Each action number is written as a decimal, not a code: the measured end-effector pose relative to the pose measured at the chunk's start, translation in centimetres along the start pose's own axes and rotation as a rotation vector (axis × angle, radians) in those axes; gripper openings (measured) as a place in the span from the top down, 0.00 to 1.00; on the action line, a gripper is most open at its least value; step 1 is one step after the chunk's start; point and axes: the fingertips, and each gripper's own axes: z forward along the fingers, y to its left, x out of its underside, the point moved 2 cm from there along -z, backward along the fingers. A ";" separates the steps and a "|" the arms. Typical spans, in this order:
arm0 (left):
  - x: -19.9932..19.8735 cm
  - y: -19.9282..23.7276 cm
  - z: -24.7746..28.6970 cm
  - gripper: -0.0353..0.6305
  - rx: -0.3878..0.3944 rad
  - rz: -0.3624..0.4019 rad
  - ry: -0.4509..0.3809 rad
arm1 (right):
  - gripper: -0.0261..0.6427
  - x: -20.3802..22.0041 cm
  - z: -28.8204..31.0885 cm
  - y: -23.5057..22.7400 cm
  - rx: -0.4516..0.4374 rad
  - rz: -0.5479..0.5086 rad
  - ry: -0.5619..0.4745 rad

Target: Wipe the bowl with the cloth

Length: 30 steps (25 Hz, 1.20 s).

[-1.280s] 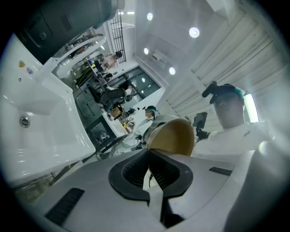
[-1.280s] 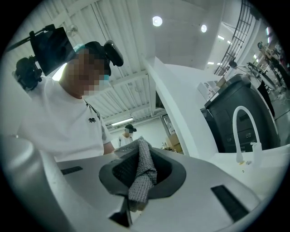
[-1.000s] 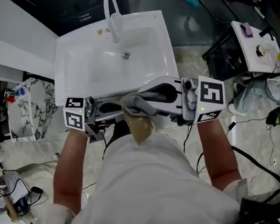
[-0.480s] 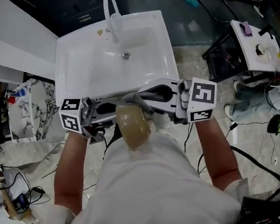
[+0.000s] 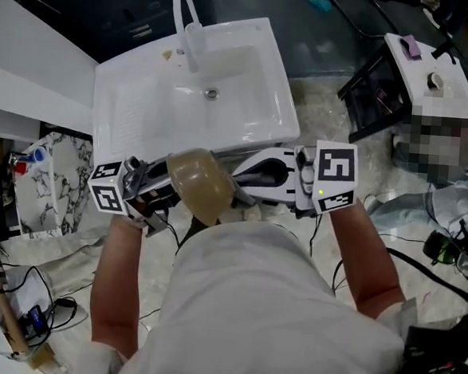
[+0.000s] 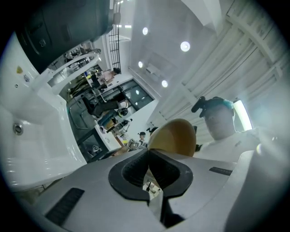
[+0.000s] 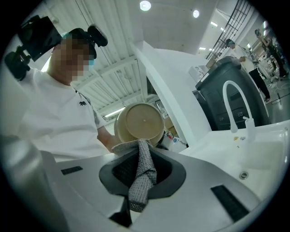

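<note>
In the head view a tan bowl (image 5: 200,184) is held up sideways in front of my chest, its domed outside toward the camera. My left gripper (image 5: 164,187) is shut on its left rim. In the left gripper view the bowl (image 6: 174,135) rises just past the closed jaw tips (image 6: 148,152). My right gripper (image 5: 241,177) reaches in from the right, level, and is shut on a grey woven cloth (image 7: 141,174). In the right gripper view the cloth's upper end lies at the lower edge of the bowl (image 7: 140,122), whose round face is turned toward it. The bowl hides the cloth from the head view.
A white sink (image 5: 143,112) with a curved tap (image 5: 186,19) stands right beyond the grippers. A white side table (image 5: 429,80) on a dark frame is at the far right. Cables and clutter lie on the floor at the lower left and right.
The left gripper has lifted the bowl up and to the left, turning it. The right gripper with the cloth has sunk a little; the cloth no longer drapes over the bowl's top.
</note>
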 end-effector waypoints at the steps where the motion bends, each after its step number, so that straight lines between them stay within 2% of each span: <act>1: 0.0 0.0 -0.2 0.92 -0.003 -0.001 -0.004 | 0.91 0.1 0.1 0.4 -0.018 0.001 0.001; 5: -0.1 0.4 -0.7 0.92 -0.011 -0.005 -0.015 | 0.91 -0.1 0.5 2.3 -0.103 -0.005 -0.003; 8: 0.1 0.8 -1.0 0.92 -0.019 -0.012 -0.015 | 0.91 -1.1 0.4 3.6 -0.164 -0.015 -0.043; 14: 0.9 1.1 -1.2 0.92 -0.021 -0.031 -0.001 | 0.91 -3.7 -0.2 4.7 -0.212 -0.037 -0.141; 23: 2.1 0.4 -1.0 0.92 0.005 -0.042 0.031 | 0.91 -6.3 -1.2 3.2 -0.146 -0.030 -0.275; 30: 2.8 -0.6 -0.5 0.92 0.052 -0.033 0.053 | 0.91 -6.1 -1.3 1.5 -0.061 -0.026 -0.281</act>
